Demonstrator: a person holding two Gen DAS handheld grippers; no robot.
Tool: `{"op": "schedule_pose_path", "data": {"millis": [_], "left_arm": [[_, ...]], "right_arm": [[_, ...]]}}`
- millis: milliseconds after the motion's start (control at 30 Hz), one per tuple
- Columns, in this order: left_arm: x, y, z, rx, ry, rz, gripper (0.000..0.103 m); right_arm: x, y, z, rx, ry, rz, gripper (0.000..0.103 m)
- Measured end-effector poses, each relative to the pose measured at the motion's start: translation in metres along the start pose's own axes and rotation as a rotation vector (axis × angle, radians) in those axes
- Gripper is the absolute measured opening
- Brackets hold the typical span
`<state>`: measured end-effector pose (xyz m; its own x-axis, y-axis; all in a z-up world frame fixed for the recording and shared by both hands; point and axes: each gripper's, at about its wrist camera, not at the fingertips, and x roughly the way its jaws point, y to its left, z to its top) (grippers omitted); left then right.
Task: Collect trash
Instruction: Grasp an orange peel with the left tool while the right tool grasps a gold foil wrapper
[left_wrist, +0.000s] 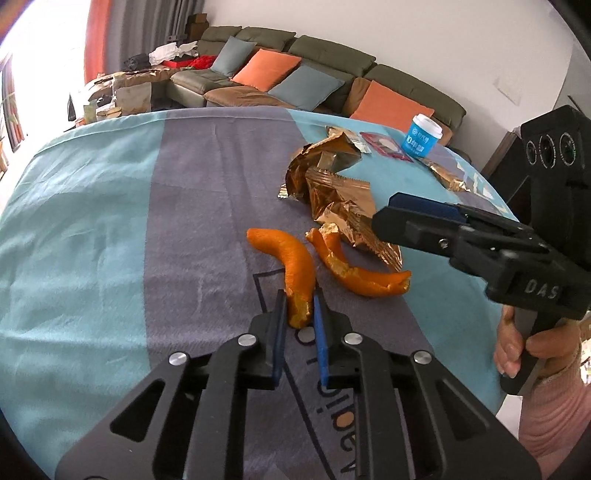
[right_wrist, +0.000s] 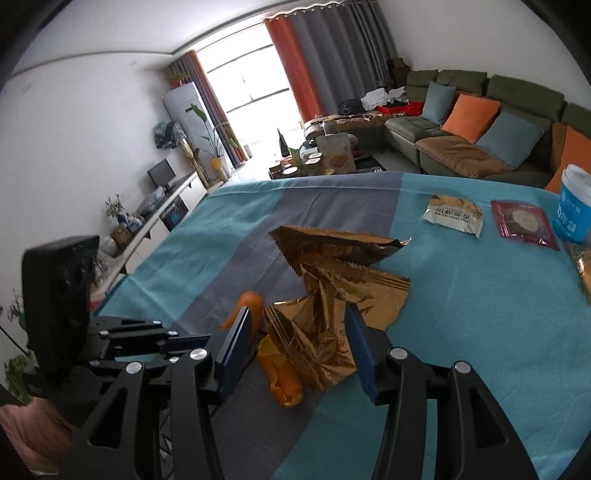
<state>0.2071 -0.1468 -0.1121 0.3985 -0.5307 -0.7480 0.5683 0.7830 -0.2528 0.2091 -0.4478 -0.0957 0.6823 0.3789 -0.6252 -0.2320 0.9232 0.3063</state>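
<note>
Apparently left tongs (left_wrist: 300, 297) pinch orange peel (left_wrist: 291, 266); right tongs (right_wrist: 297, 325) gape over foil wrapper (right_wrist: 332, 295).

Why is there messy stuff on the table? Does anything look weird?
Yes. Two orange peels and crumpled gold wrappers lie loose on the tablecloth, torn and scattered. The left gripper is closing around one peel's end; the right gripper hovers open over the wrappers.

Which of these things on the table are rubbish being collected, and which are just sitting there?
Rubbish:
orange peel in the left gripper
second peel
gold wrappers before the open right gripper

Just there:
blue cup
sofa
tablecloth
</note>
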Motion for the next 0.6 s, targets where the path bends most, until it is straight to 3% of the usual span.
{"op": "schedule_pose_path", "data": {"millis": [167, 267, 400, 500, 600], "left_arm": [[-0.012, 0.005, -0.007, -0.017, -0.025, -0.007, 0.014], [-0.019, 0.007, -0.011, -0.025, -0.039, -0.011, 0.014], [-0.027, 0.013, -0.017, -0.042, -0.056, -0.021, 0.013], [-0.034, 0.016, -0.021, -0.051, -0.070, -0.023, 0.013], [-0.043, 0.020, -0.025, -0.059, -0.088, -0.024, 0.013]], "right_arm": [[0.003, -0.001, -0.001, -0.015, 0.019, -0.018, 0.048], [0.004, -0.001, -0.002, -0.024, 0.030, -0.034, 0.040], [0.008, -0.004, -0.004, -0.013, 0.046, -0.040, 0.018], [0.006, -0.004, -0.004, -0.016, 0.041, -0.045, 0.008], [0.001, -0.003, -0.004, -0.016, 0.026, -0.045, 0.008]]}}
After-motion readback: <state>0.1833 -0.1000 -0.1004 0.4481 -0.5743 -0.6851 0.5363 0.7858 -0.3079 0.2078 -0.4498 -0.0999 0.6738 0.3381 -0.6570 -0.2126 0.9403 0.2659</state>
